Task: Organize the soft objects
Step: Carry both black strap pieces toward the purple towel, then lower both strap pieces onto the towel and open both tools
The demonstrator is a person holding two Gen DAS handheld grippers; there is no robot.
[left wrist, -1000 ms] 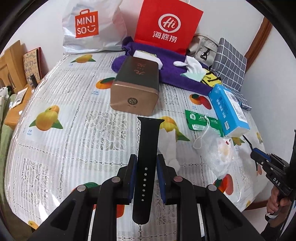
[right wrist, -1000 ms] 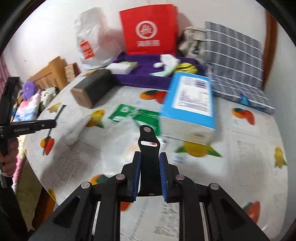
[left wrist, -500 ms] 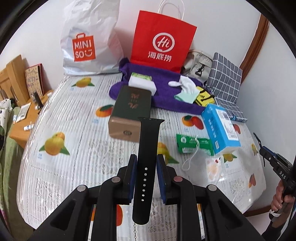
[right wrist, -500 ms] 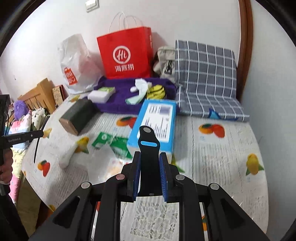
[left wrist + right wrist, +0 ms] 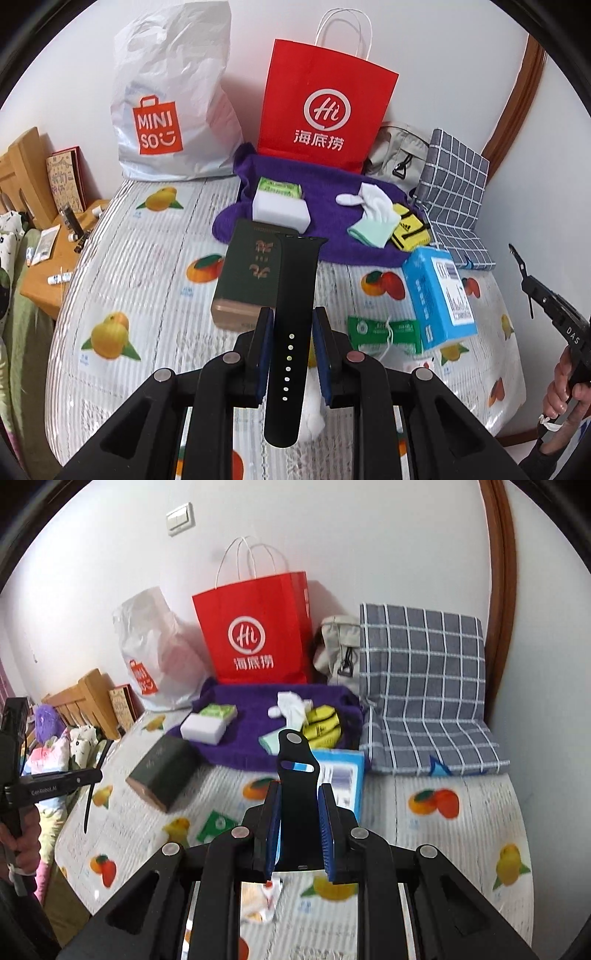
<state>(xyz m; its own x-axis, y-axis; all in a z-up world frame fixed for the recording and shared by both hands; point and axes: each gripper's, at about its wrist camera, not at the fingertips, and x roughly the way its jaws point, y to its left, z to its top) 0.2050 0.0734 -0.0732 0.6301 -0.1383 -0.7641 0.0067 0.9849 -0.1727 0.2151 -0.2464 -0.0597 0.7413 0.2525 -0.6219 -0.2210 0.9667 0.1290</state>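
My left gripper (image 5: 292,321) is shut on a long black watch strap with holes (image 5: 295,295), held well above the table. My right gripper (image 5: 298,794) is shut on a short black watch strap with a pin and slot (image 5: 297,771), also held high. A purple towel (image 5: 332,236) lies at the back of the table; it also shows in the right wrist view (image 5: 251,720). On it lie a white sponge block (image 5: 280,212), a green pack (image 5: 279,186), white and mint gloves (image 5: 373,214) and a yellow item (image 5: 408,229).
On the fruit-print tablecloth (image 5: 147,280) stand a dark green box (image 5: 251,280), a blue box (image 5: 439,299) and a green sachet (image 5: 384,328). A red paper bag (image 5: 325,114), a white Miniso bag (image 5: 170,110), a beige pouch (image 5: 338,646) and a checked cushion (image 5: 424,690) line the back wall.
Both grippers have risen and pulled back from the table, still holding their straps. The table's objects now look smaller and farther away.
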